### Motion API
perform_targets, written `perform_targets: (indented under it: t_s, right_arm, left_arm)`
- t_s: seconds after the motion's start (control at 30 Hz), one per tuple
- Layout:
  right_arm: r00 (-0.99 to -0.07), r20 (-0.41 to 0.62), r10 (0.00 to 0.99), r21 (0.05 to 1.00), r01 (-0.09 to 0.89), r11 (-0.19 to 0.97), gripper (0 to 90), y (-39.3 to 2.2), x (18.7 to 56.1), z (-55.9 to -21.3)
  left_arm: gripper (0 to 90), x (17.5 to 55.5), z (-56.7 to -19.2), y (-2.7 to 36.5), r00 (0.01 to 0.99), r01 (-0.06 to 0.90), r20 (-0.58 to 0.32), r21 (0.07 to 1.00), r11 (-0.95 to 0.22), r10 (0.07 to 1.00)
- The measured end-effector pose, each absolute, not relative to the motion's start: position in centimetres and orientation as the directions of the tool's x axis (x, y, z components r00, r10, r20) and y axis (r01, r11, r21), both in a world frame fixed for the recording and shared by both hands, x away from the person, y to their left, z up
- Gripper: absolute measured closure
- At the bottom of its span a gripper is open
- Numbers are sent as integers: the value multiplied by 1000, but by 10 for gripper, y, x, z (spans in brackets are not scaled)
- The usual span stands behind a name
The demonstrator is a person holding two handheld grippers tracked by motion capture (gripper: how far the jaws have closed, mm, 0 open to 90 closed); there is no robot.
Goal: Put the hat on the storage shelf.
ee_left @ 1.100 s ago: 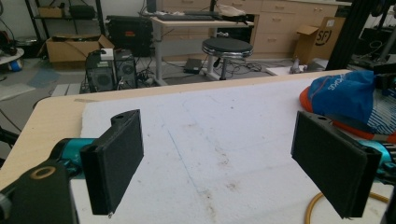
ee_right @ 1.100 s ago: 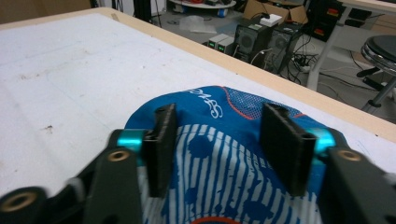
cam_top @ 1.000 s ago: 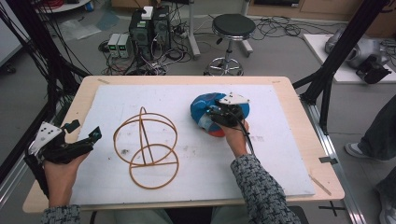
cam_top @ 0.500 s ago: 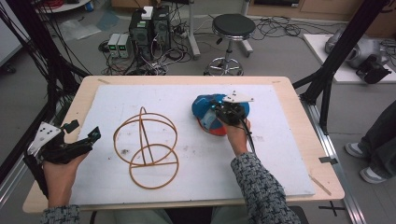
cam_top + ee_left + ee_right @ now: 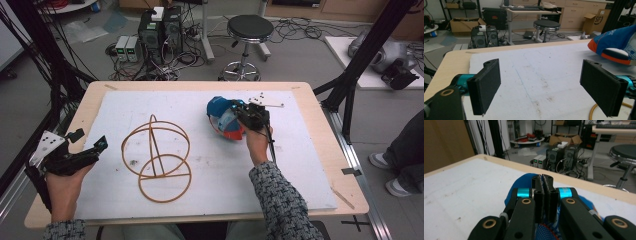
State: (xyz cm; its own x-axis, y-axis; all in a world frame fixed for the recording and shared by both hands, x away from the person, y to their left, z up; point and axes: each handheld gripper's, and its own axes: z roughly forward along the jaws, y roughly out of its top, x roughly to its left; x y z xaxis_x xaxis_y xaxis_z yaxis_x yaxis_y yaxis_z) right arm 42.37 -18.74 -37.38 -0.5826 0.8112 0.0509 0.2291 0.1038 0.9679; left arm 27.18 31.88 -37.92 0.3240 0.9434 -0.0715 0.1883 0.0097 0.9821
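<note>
Looking down from the high view, a person sits at a wooden table (image 5: 320, 130) covered by a white foam sheet (image 5: 200, 115), with a two-jaw gripper in each hand. The right gripper (image 5: 239, 118) is over the far middle of the sheet, its jaws pressed together; in the right gripper view the two black pads meet with no gap, and a blue, orange and white cloth item (image 5: 524, 182) bulges directly beneath and ahead of them. Whether a fold of that cloth is pinched between the jaws cannot be told. In the high view the cloth item (image 5: 220, 112) touches the right gripper on the side nearer the other hand. The left gripper (image 5: 92, 147) is held near the person's left edge of the table, resting in an upturned hand (image 5: 62, 187), its jaws spread wide with bare sheet between them in the left gripper view. A wire frame (image 5: 156, 157) of orange rings lies flat on the sheet between the two grippers, just beside the left one and apart from the right one. In the left gripper view a curve of that wire (image 5: 594, 110) shows beside the right-hand jaw, and the cloth item (image 5: 616, 43) lies well ahead, past that same jaw. Beyond the table, past the right gripper, stand a black stool (image 5: 249, 30) and computer boxes (image 5: 160, 27) among cables on the floor
</note>
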Motion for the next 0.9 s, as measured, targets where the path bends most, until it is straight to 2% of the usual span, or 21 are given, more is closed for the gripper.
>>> perform_targets:
  t_s: [0.53, 0.9]
  right_arm:
    - [-634, 140, 760, 988, 140, -65, 886, -191, 411, -326]
    - [-653, 158, 741, 987, 114, -110, 886, -194, 406, -311]
  left_arm:
    - [171, 270, -377, 322, 318, 182, -74, 983, 16, 945]
    - [171, 270, -377, 324, 313, 183, -75, 983, 18, 947]
